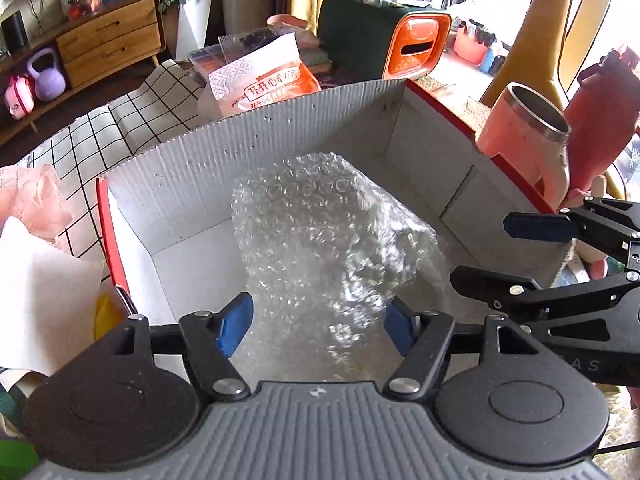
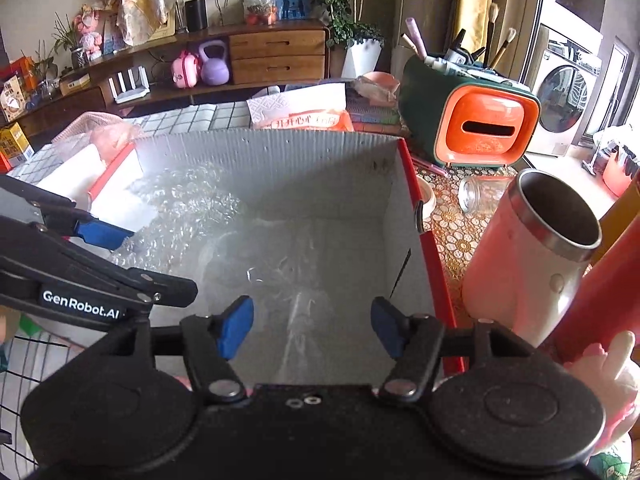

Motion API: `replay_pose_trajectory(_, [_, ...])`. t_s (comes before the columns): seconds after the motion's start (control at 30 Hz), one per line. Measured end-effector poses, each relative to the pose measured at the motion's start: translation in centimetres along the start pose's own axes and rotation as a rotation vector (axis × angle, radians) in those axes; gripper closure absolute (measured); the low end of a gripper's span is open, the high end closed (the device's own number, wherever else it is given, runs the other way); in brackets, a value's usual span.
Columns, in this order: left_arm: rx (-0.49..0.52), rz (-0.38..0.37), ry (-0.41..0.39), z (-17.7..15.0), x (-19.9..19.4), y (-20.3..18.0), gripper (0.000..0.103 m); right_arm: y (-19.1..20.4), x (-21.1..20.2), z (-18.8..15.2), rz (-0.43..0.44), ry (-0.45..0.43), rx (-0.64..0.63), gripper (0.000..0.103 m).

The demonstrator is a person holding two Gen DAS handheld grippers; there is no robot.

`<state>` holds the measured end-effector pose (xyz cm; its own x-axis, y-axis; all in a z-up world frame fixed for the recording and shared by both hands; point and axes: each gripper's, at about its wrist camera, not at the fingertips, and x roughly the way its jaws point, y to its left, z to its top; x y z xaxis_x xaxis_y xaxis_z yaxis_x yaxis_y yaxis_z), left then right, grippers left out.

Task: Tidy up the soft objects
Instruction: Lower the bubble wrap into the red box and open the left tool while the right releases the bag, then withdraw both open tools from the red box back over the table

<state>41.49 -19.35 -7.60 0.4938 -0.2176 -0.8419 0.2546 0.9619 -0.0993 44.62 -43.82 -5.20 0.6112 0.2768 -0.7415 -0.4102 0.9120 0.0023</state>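
A sheet of clear bubble wrap [image 1: 320,236] lies crumpled inside a white cardboard box with red outer walls [image 1: 224,148]. My left gripper [image 1: 318,326] hovers over the box's near edge, jaws open, with the wrap between and below the fingers, not pinched. In the right wrist view the wrap [image 2: 192,208] fills the left and middle of the box [image 2: 320,152]. My right gripper [image 2: 312,328] is open and empty above the box's near side. It also shows in the left wrist view [image 1: 516,252] at the right.
A pink steel-lined cup [image 2: 536,252] and a red bottle [image 1: 600,116] stand right of the box. An orange-fronted green organizer [image 2: 476,120] and a tissue pack [image 1: 264,80] lie behind it. Pink fabric [image 1: 36,204] and white foam [image 1: 40,292] lie to the left on a checked cloth [image 1: 120,120].
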Motion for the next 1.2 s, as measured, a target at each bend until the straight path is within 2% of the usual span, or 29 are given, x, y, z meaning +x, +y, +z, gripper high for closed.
replay_pose_trajectory(0.2, [-0.008,-0.033,-0.045,-0.3,-2.4,0.0,0.028,0.1,-2.9,-0.4,0.010,-0.051,0.010,0.027])
replay_pose_trajectory(0.53, [-0.035,-0.058,-0.149,-1.5,-8.0,0.7,0.028,0.8,-7.4,-0.6,0.051,-0.139,0.035,0.016])
replay_pose_trajectory(0.63, [-0.028,-0.064,-0.174,-2.5,-9.8,0.9,0.028,1.4,-8.5,-0.9,0.068,-0.160,0.042,0.011])
replay_pose_trajectory(0.9, [-0.035,-0.058,-0.239,-6.1,-14.7,2.5,0.028,3.9,-11.2,-1.8,0.130,-0.211,0.054,0.006])
replay_pose_trajectory(1.0, [-0.037,-0.050,-0.261,-7.5,-16.3,3.3,0.018,4.9,-11.9,-2.0,0.149,-0.225,0.052,0.003])
replay_pose_trajectory(1.2, [-0.057,-0.032,-0.310,-10.6,-19.5,5.3,0.017,7.6,-13.0,-2.5,0.192,-0.249,0.041,0.002])
